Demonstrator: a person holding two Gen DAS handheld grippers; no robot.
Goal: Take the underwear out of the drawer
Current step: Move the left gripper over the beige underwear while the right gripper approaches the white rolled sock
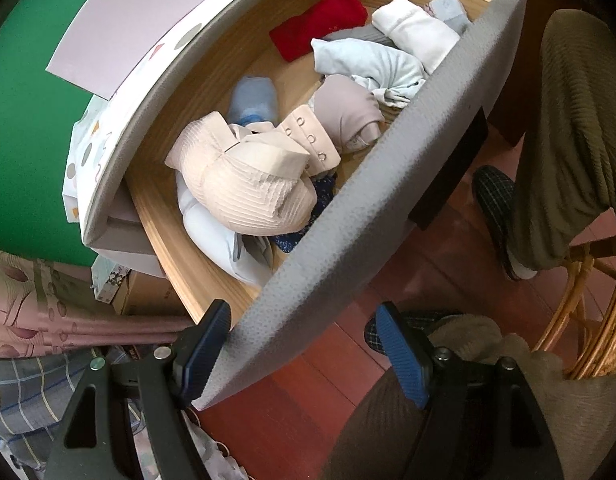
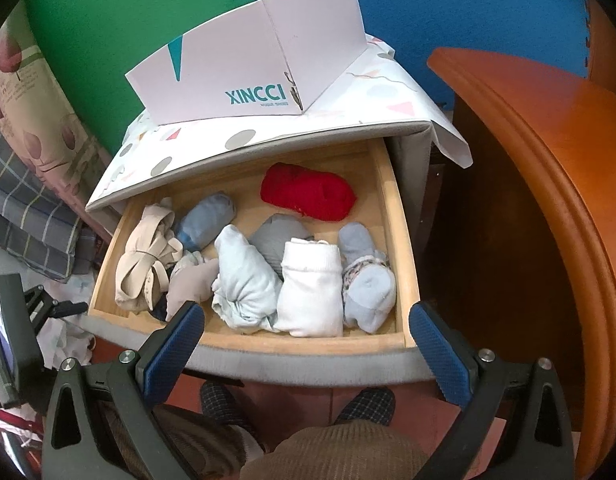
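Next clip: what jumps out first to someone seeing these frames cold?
The open wooden drawer packed with rolled and folded clothes, most of all the red bundle alone at the back. Along the front lie a white roll and a pale blue one, with a beige bra at the left end. Both grippers, left and right, hang open at the drawer front, holding nothing.

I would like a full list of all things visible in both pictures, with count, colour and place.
drawer: 1, pale wood with grey front, pulled open
red garment: 1, red, drawer back
white roll: 1, white, drawer front
pale blue rolls: several, drawer middle and right
beige bra: 1, beige, drawer left
box: 1, white, on cabinet top
wooden furniture: 1, orange-brown, right of the drawer
slippers: 2, dark checked, on floor
left gripper: open, astride the drawer front
right gripper: open, above the drawer front
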